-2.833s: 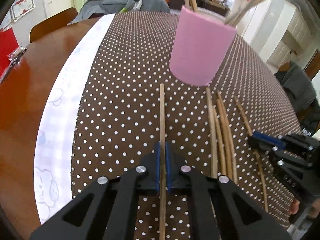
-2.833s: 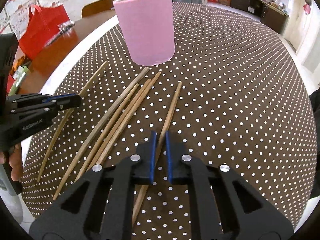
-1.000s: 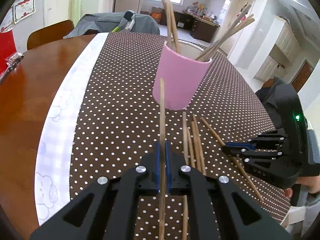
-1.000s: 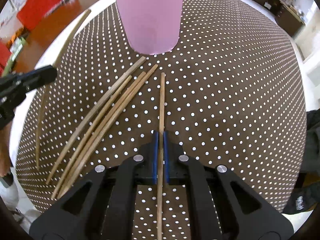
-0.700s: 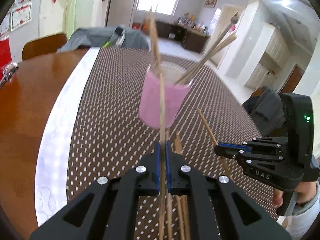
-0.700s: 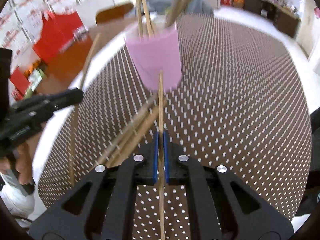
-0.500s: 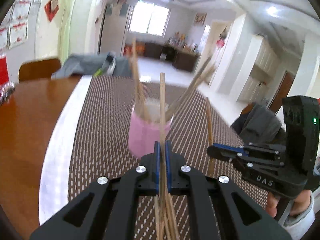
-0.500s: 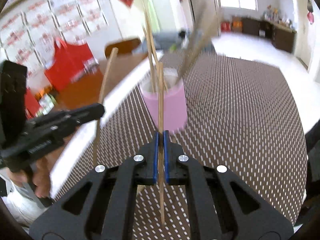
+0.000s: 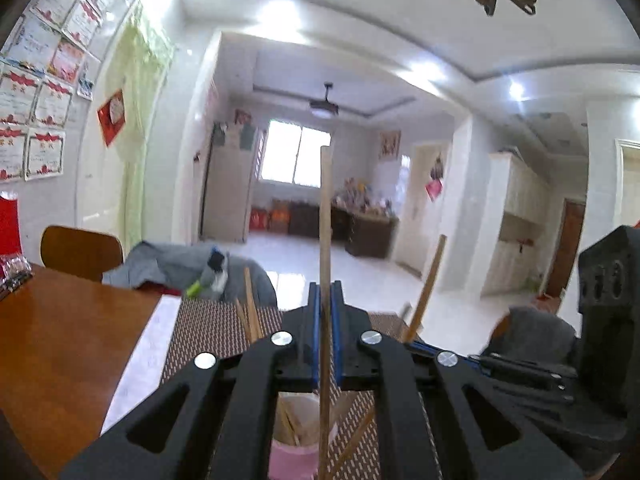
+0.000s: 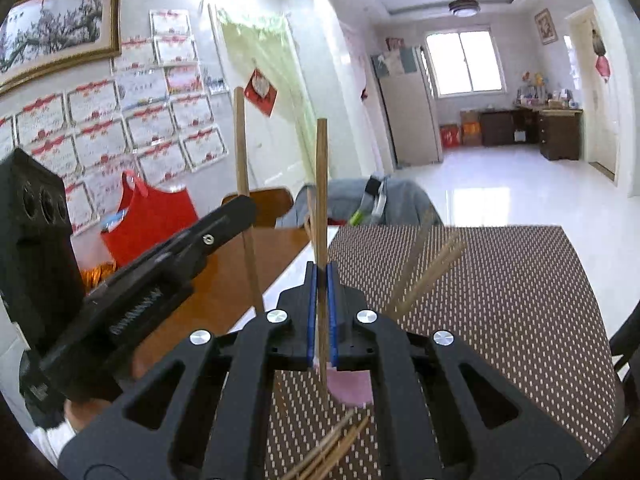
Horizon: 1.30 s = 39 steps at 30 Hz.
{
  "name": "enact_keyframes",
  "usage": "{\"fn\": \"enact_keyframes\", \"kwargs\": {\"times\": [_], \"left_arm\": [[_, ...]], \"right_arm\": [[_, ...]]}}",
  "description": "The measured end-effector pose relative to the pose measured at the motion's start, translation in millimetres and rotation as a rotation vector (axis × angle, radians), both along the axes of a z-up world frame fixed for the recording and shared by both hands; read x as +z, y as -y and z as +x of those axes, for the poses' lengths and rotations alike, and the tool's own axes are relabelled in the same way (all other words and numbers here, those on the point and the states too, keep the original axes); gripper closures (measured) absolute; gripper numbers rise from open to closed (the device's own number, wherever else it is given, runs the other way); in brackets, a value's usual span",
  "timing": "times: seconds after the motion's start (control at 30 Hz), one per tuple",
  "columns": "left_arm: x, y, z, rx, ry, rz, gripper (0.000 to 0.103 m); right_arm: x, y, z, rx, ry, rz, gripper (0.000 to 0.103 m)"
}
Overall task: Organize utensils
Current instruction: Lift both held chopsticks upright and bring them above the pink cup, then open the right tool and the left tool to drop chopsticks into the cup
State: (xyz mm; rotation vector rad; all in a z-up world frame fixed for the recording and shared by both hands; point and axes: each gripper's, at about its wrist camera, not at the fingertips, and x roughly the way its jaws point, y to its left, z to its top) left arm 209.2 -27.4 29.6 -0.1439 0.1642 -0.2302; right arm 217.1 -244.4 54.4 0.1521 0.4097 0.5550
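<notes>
Left gripper (image 9: pixel 325 344) is clamping one chopstick (image 9: pixel 326 240) w/ jaws nearly shut, stick running up frame centre. Right gripper (image 10: pixel 321 320) is pinching another chopstick (image 10: pixel 321 184) the same way. Both are being held upright, prob. so tips can drop into pink cup (image 9: pixel 294 458) at bottom centre, below the jaws. Loose chopsticks (image 10: pixel 332 454) are lying on dotted cloth (image 10: pixel 500 280), bottom centre of right view.
</notes>
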Motion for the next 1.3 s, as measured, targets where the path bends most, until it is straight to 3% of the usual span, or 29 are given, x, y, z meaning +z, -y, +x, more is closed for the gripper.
{"fn": "enact_keyframes", "kwargs": {"times": [0.4, 0.9, 0.97, 1.3], "left_arm": [[-7.7, -12.0, 48.1, 0.104, 0.058, -0.06, 0.097], [-40.8, -9.6, 54.6, 0.102, -0.04, -0.019, 0.096], [-40.0, -10.4, 51.6, 0.112, -0.051, -0.011, 0.066], [-30.6, -18.5, 24.6, 0.202, -0.027, 0.066, 0.052]], "right_arm": [[15.2, 0.6, 20.6, -0.029, 0.061, 0.034, 0.098], [-14.3, -12.3, 30.8, -0.025, -0.005, 0.011, 0.098], [-16.3, -12.9, 29.7, -0.026, -0.009, 0.01, 0.098], [-22.2, -17.4, 22.3, -0.032, -0.026, -0.007, 0.098]]}}
